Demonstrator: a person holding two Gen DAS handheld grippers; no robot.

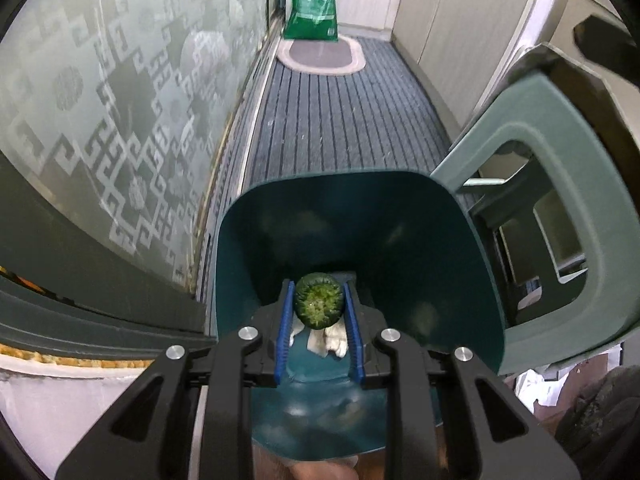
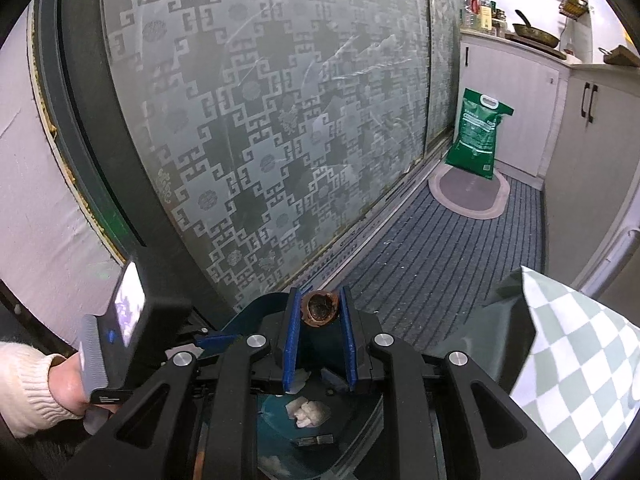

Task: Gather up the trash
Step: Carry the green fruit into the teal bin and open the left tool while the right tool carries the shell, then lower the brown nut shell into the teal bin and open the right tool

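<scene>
My left gripper [image 1: 319, 292] is shut on a round green vegetable stub [image 1: 319, 305] with its cut face toward the camera. It hangs over the open mouth of a dark teal trash bin [image 1: 400, 240]. The bin's paler green swing lid [image 1: 600, 208] stands tipped open at the right. Crumpled white paper [image 1: 332, 340] lies at the bottom of the bin. My right gripper [image 2: 319, 300] is shut on a brown hollow shell piece [image 2: 319, 308], above the near edge of the bin [image 2: 256, 308]. White paper [image 2: 306, 410] shows below it. A hand [image 2: 60, 384] holds the left gripper's body [image 2: 120, 328] at the left.
A frosted patterned glass door [image 1: 120, 100] runs along the left. A striped grey floor mat [image 1: 340, 120] leads to an oval mat [image 1: 322, 54] and a green sack [image 1: 316, 4]. Pale cabinets [image 1: 460, 20] line the right. A checkered cloth [image 2: 580, 360] hangs at the right.
</scene>
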